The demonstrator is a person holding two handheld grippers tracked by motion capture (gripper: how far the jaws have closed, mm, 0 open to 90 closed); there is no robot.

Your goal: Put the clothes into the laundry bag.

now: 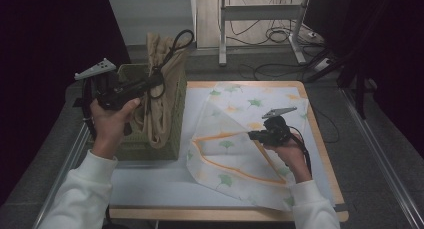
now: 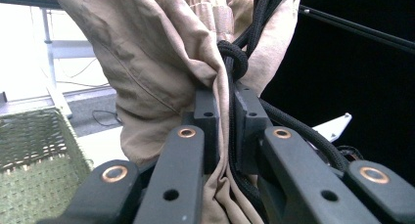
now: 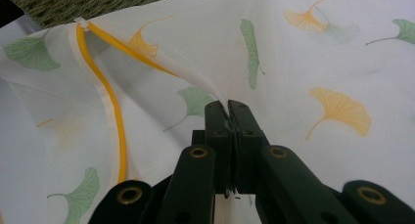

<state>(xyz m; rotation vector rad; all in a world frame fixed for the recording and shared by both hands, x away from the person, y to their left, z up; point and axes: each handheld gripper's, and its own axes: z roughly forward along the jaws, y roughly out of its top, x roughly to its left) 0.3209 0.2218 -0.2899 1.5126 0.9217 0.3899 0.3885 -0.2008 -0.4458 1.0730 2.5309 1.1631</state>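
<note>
The right gripper [image 1: 254, 134] pinches a fold of the ginkgo-print cloth [image 1: 250, 114], lifting it beside the green basket [image 1: 176, 114]. Farther back, the left gripper [image 1: 159, 81], above that basket, clamps the black cord [image 2: 230, 111] of the beige bag [image 1: 160, 99] standing inside it.

Table [image 1: 320, 154] with basket [image 1: 175, 134], cloth [image 1: 235, 139]

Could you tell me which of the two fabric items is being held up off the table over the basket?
The beige garment with the black drawstring, held by the left gripper above the green basket. The leaf-printed cloth lies on the table.
</note>
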